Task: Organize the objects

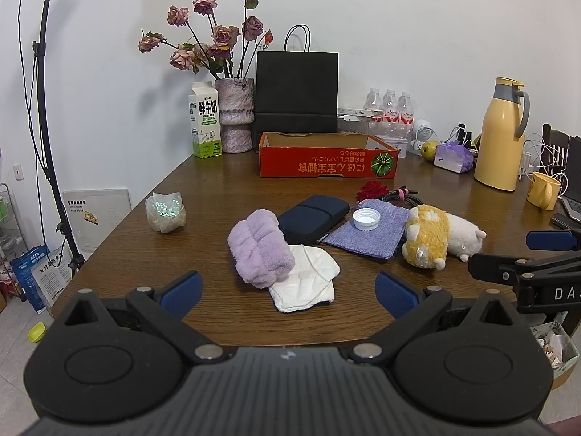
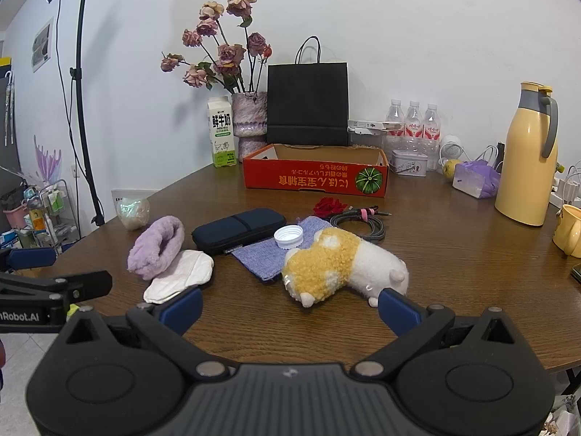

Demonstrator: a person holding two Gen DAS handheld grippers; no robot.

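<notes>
Clearly both grippers gape wide, empty; right gripper (image 2: pixel 289 309) should pinch the soft, light plush toy (image 2: pixel 341 265) at twelve o'clock, mid-body.

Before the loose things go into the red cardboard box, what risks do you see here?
1. The white plastic bottle cap lies loose on the lilac woven pouch; lifting the pouch would probably tip it off.
2. The fluffy purple cloth overlaps the white paper tissue, so one may drag the other.
3. The red cardboard box stands far behind, beside the tall rose vase.
</notes>
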